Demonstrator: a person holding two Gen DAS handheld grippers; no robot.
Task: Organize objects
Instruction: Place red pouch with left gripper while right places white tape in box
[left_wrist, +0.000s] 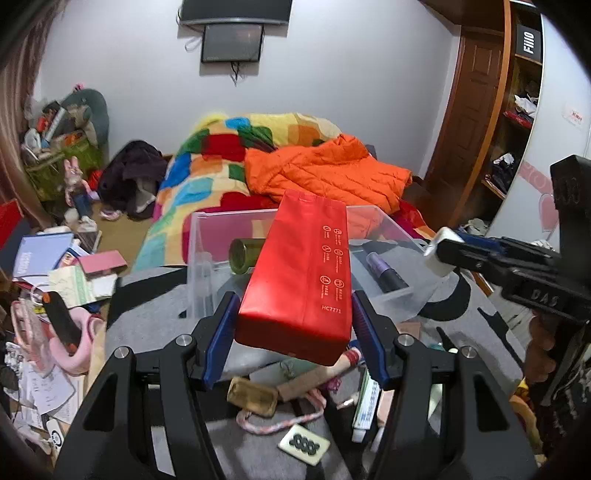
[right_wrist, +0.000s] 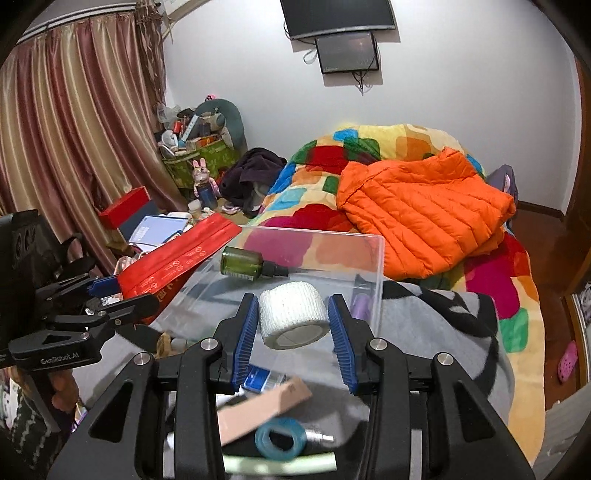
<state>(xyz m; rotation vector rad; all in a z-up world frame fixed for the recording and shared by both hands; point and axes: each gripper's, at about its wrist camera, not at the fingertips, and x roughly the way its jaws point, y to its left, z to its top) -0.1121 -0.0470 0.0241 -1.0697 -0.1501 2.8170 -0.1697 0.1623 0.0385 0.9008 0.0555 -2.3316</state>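
My left gripper (left_wrist: 293, 325) is shut on a long red box (left_wrist: 299, 273) and holds it in the air over the near edge of a clear plastic bin (left_wrist: 207, 236). The red box (right_wrist: 177, 258) also shows in the right wrist view, left of the bin (right_wrist: 376, 266). My right gripper (right_wrist: 291, 317) is shut on a white tape roll (right_wrist: 293, 319) just in front of the bin. It shows in the left wrist view with the roll (left_wrist: 441, 254) at the bin's right side. Inside the bin lie a green bottle (right_wrist: 245, 263) and a purple tube (left_wrist: 384, 271).
Small items lie on the grey blanket (right_wrist: 424, 332) below the grippers: a blue tape ring (right_wrist: 280, 437), a tan box (right_wrist: 264, 408), a pink-white cord (left_wrist: 280, 424), a gold tin (left_wrist: 253, 397). An orange jacket (right_wrist: 424, 218) lies on the colourful bedspread behind. Clutter covers the floor at the left.
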